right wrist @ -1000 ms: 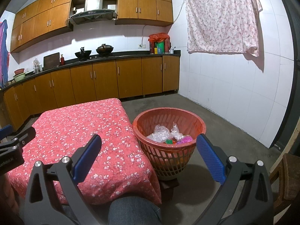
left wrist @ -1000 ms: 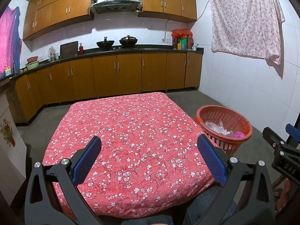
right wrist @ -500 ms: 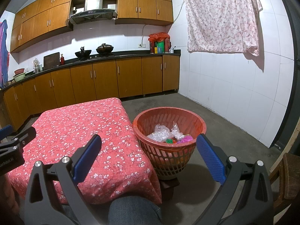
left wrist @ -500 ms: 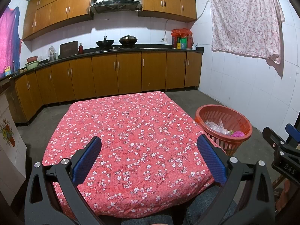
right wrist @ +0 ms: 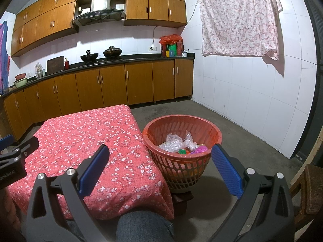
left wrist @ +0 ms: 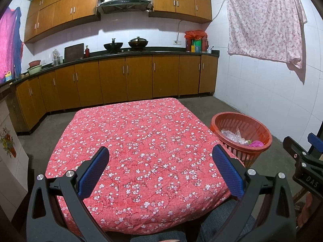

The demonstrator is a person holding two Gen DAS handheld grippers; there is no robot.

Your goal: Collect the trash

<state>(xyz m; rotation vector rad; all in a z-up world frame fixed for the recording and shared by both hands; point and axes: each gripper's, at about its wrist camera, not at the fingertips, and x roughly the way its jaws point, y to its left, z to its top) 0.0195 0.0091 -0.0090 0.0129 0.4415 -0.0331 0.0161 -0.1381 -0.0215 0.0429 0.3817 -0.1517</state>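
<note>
A kitchen fills the background: a run of brown base cabinets (left wrist: 125,78) under a dark counter along the far wall, wall cupboards and a range hood (left wrist: 124,1) above, two dark woks (left wrist: 125,45) on the hob. On the white tiled wall to the right hangs a pale flowered cloth (left wrist: 264,20). Nearer stands a table covered by a red cloth with small white blossoms (left wrist: 141,141); nothing lies on its top. Just beside the table's right edge, close to the near right corner, sits an orange slatted basket (right wrist: 182,167), lower than the tabletop and resting on a small dark block. Inside it lies the trash (right wrist: 177,144): crumpled clear plastic with pink, green and orange scraps at its near side. The left gripper (left wrist: 160,164) hangs over the near edge of the table, its blue-padded fingers (left wrist: 93,170) wide apart and holding nothing. The right gripper (right wrist: 160,164) hangs over the table's near right corner and the basket's near rim, its fingers (right wrist: 227,169) likewise spread wide and empty. A knee in blue denim (right wrist: 143,225) shows below the right gripper.
</note>
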